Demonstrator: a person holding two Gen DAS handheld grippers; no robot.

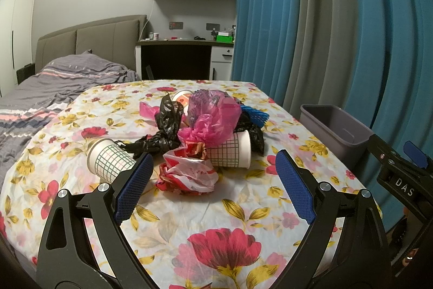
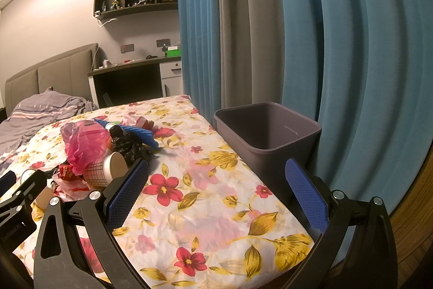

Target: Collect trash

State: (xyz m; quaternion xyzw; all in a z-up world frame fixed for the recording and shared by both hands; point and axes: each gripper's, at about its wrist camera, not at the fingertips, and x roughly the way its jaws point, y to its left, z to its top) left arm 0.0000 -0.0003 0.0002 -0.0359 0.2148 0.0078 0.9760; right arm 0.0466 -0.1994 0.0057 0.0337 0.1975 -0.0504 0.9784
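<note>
The left gripper point(image 1: 213, 161) was held low over the near part of the floral tablecloth point(image 1: 216, 221), levelled and aimed forward at the trash pile, with its 2 blue-padded fingers point(image 1: 135, 183) spread wide and nothing between them. The crumpled red-and-white wrapper point(image 1: 186, 172) lay just beyond the fingertips, between the 2 pads in that view. 2 checked paper cups lay on their sides: the left cup point(image 1: 108, 159) just behind the left pad, and the right cup point(image 1: 232, 151) resting against the pile. A pink plastic bag point(image 1: 213, 118) was heaped on top, with a black plastic bag point(image 1: 167, 123) beside it and a blue mesh item point(image 1: 255, 114) behind. The right gripper point(image 2: 216, 175) was held to the right of the pile, also low and pointed forward, with its fingers point(image 2: 305, 194) wide apart and empty. Its right pad was seen in front of the grey bin point(image 2: 268, 132), which stood at the right edge of the table against the blue curtain point(image 2: 351, 45). The bin interior, as far as visible, was bare. The right gripper's body was visible at the right edge of the left wrist view.
</note>
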